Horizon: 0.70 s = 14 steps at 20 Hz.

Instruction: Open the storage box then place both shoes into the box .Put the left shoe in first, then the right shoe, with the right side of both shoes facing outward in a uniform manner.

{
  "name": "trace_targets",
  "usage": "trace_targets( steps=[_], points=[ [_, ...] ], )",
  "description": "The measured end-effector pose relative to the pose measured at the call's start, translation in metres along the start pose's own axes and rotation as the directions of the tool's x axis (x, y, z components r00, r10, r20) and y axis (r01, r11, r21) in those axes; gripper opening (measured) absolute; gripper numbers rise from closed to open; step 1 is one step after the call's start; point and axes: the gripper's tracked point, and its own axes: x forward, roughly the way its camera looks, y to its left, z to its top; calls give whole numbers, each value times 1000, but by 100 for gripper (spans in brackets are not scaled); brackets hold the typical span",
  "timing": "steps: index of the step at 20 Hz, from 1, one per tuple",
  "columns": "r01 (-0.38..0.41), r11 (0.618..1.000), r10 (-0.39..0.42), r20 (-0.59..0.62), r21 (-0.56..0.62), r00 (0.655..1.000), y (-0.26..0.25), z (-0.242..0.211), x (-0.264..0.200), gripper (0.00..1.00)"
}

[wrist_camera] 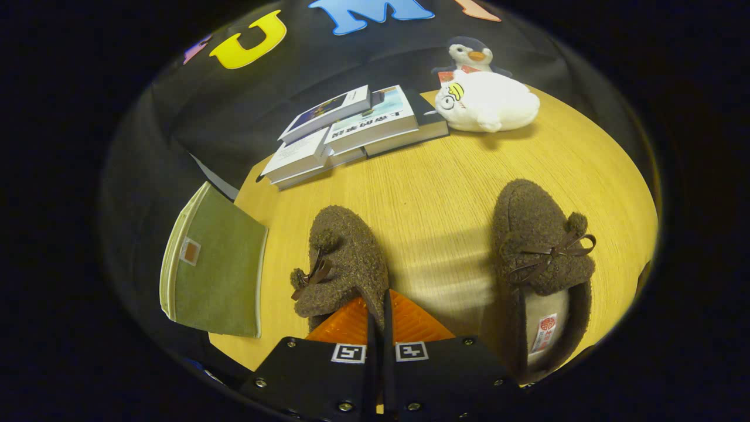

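hand-held gripper (379,319) low over the near part of the counter (445,193), its two fingers brought close together, a thin dark gap between them. the heel rim of the left-hand shoe (343,261) sits pinched in that gap; both fingers appear to press on it, so the gripper is clamped on that shoe.

landmark: the clamped shoe. brown fuzzy slipper, toe pointing away from the fingers, small bow and pompom on its outer side, facing the storage box. it looks to rest on the counter, though contact underneath cannot be told.

second shoe (542,264): well apart from the landmark shoe, on the side opposite the storage box, bare wood between the two. same brown fuzz, toe away, bow and pompom on the side turned away from the landmark shoe. pale lining and a small label show in its opening. lies flat on the counter, untouched.

storage box (220,266): green fabric, just beside the landmark shoe at the counter's edge, partly overhanging it. flat face with a small patch is up. lid looks closed; cannot tell for certain.

books (351,132): beyond the landmark shoe's toe, far part of the counter, several in a loose overlapping stack.

white plush toy (486,102): farther than the books, beyond the second shoe, lying touching or nearly touching the books' end. penguin plush (471,55) just behind it, upright.
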Motion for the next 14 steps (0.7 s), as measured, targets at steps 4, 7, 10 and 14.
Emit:
trace_targets(
  steps=[4,7,10,14],
  points=[
    [-72,997,70,39,39,997,36,21,-23,4],
    [-92,995,89,86,32,992,60,45,-40,4],
    [-149,988,143,118,44,983,94,66,-58,4],
    [-187,982,186,132,-5,974,139,80,-72,4]
  ],
)
